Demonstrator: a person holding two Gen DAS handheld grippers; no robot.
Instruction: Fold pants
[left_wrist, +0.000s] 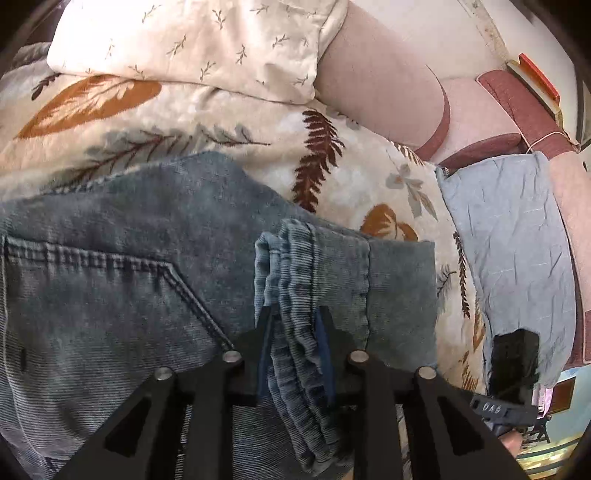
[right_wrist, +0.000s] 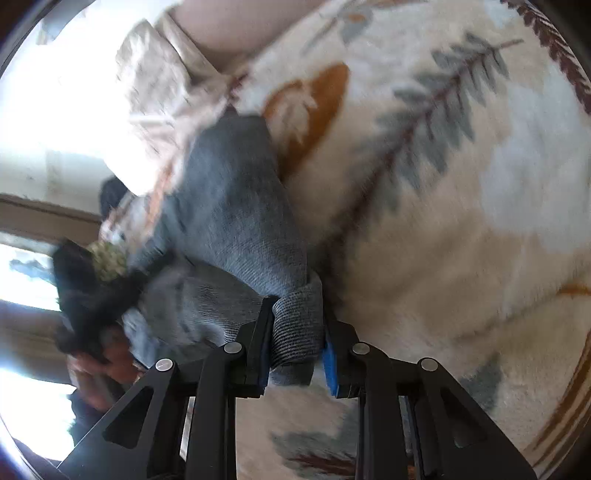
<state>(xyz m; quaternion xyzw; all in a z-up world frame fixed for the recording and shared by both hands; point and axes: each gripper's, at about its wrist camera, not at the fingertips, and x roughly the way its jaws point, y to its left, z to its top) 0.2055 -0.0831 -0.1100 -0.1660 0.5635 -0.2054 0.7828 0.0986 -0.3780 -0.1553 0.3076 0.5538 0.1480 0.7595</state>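
Blue denim pants (left_wrist: 129, 236) lie on a cream bedspread with a leaf print (left_wrist: 229, 122); a back pocket shows at the left. My left gripper (left_wrist: 293, 317) is shut on a bunched, ribbed fold of the pants (left_wrist: 295, 266) that stands up between its fingers. In the right wrist view the pants (right_wrist: 229, 206) hang in a blurred fold over the bedspread (right_wrist: 443, 184). My right gripper (right_wrist: 295, 314) is shut on a rolled edge of the pants (right_wrist: 295, 332). The other gripper (left_wrist: 513, 369) shows as a black shape at the lower right of the left wrist view.
A cream pillow with small sprigs (left_wrist: 192, 40) lies at the head of the bed. A pale blue pillow (left_wrist: 509, 236) lies at the bed's right edge. A pink padded headboard (left_wrist: 380, 85) stands behind. Bright windows (right_wrist: 48, 85) fill the left of the right wrist view.
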